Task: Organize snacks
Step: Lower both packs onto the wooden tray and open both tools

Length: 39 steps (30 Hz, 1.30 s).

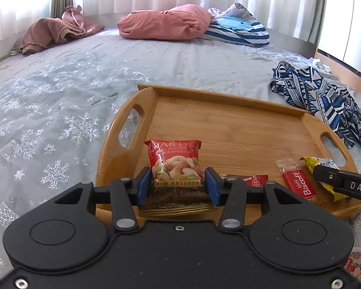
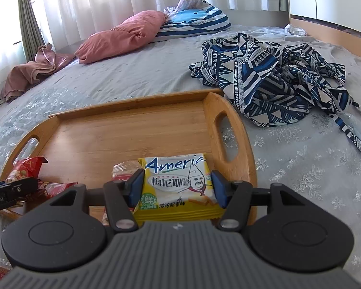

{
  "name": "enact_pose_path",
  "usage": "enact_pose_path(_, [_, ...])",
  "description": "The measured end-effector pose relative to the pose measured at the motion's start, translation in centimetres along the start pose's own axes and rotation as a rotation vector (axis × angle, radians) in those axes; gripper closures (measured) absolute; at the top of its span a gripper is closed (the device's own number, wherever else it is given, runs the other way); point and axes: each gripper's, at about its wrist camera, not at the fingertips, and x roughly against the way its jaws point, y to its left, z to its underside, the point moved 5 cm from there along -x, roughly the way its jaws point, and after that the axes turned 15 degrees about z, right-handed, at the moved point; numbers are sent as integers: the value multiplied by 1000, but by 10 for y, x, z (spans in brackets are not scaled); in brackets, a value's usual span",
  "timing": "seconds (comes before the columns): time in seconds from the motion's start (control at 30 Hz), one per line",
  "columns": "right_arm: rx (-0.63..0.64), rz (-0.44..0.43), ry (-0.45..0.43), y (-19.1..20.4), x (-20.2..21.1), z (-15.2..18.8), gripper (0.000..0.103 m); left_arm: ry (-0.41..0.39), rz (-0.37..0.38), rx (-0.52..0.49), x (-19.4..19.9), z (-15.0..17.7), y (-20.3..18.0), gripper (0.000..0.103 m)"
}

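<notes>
A bamboo tray with cut-out handles lies on the bed. My left gripper is shut on a red nut-mix packet, its blue pads pressing both sides, low over the tray's near left part. My right gripper is shut on a yellow wafer packet over the tray's near right part. That yellow packet shows at the right of the left wrist view. A red Biscoff biscuit and another small red packet lie on the tray between the two grippers.
The bed has a grey snowflake-print cover. A blue-and-white patterned cloth lies crumpled right of the tray. Pink pillows and a striped pillow sit at the far end by the curtains. Another snack packet lies at the near right.
</notes>
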Motion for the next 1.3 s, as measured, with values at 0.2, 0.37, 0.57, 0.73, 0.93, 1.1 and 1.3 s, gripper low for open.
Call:
enact_pose_path(0.2, [9, 4, 6, 1, -2, 0, 41, -5, -1, -16, -3, 0, -2, 56])
enact_pose_path(0.37, [28, 19, 13, 5, -4, 0, 41, -12, -5, 2, -4, -1, -2, 56])
enact_pose_path(0.57, [30, 20, 15, 7, -3, 1, 37, -9, -7, -4, -4, -1, -3, 55])
enact_pose_path(0.73, [23, 22, 21, 4, -2, 1, 30, -2, -12, -9, -3, 0, -4, 47])
enact_pose_path(0.93, [27, 23, 18, 3, 1, 1, 27, 5, -25, -29, 0, 2, -7, 36])
enact_pose_path(1.1, [39, 24, 3, 3, 6, 1, 22, 1, -33, -34, 4, 4, -10, 26])
enact_pose_path(1.3, [45, 10, -10, 3, 16, 1, 17, 2, -22, -47, 15, 5, -14, 16])
